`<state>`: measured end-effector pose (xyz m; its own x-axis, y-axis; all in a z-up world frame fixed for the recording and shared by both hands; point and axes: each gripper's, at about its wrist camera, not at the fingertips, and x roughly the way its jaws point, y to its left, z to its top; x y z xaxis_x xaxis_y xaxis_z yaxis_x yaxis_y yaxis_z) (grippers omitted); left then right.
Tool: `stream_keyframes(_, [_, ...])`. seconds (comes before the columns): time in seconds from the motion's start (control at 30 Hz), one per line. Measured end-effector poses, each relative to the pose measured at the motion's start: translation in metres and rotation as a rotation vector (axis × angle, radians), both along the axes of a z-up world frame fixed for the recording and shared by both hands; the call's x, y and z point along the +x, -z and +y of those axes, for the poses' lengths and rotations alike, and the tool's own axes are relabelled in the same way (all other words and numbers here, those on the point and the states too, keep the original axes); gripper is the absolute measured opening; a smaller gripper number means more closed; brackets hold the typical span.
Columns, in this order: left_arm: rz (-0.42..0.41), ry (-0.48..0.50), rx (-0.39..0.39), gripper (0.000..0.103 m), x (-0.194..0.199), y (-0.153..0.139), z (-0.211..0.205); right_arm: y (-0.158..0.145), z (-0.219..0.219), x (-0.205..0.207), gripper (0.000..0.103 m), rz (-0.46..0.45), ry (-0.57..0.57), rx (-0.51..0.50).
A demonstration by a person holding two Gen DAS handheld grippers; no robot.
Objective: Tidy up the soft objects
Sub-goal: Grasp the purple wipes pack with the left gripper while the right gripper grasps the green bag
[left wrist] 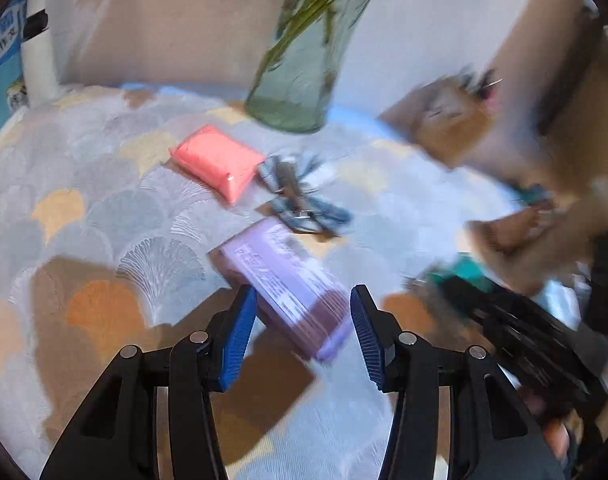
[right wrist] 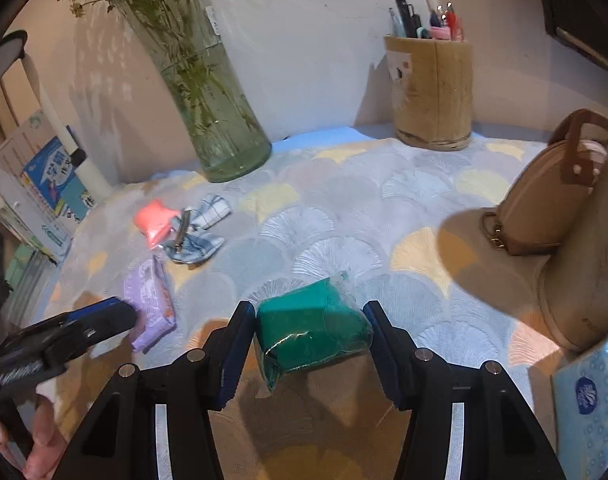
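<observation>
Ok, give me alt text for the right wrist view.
The right gripper holds a green packet above a patterned tablecloth. Behind stand a glass vase and pen holder; the left gripper touches a purple packet.

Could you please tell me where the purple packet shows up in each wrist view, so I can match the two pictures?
Left wrist view: the purple packet lies low at centre, its near end between the left gripper's fingers.
Right wrist view: the packet lies at lower left, its near end by the left gripper's tip.
Shared landmark: the glass vase, at the back edge of the table.
</observation>
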<state>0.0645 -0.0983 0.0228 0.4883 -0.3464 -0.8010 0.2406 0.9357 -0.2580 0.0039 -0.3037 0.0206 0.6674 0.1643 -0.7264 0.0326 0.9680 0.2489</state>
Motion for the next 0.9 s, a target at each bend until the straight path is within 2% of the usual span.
stream_keyframes(0.1, [-0.021, -0.021, 0.039, 0.051, 0.005, 0.002, -0.011, 0.001, 0.001, 0.001, 0.055, 0.005, -0.003, -0.001])
stream_keyframes(0.23, [-0.075, 0.013, 0.147, 0.051, -0.004, 0.002, -0.019, 0.005, -0.01, 0.004, 0.055, 0.035, -0.005, 0.087])
stream_keyframes(0.43, [-0.102, 0.08, 0.221, 0.051, -0.021, -0.001, 0.009, 0.007, -0.025, 0.002, 0.062, 0.032, -0.007, 0.226])
stream_keyframes(0.57, [-0.12, 0.116, 0.191, 0.05, -0.022, -0.006, 0.015, -0.002, -0.039, -0.007, 0.063, -0.024, 0.065, 0.246])
stream_keyframes(0.7, [-0.142, 0.172, 0.181, 0.05, -0.017, -0.002, -0.001, -0.013, -0.032, -0.02, 0.064, -0.052, 0.063, 0.241])
stream_keyframes(0.77, [-0.148, 0.172, 0.187, 0.05, -0.015, 0.005, -0.005, -0.013, -0.024, -0.03, 0.064, -0.021, 0.055, 0.233])
stream_keyframes(0.83, [-0.155, 0.16, 0.191, 0.047, -0.014, 0.01, -0.007, -0.003, -0.015, -0.04, 0.064, 0.05, 0.063, 0.222])
stream_keyframes(0.9, [-0.18, 0.158, 0.185, 0.044, -0.017, 0.007, -0.006, 0.005, -0.01, -0.042, 0.064, 0.08, 0.059, 0.225])
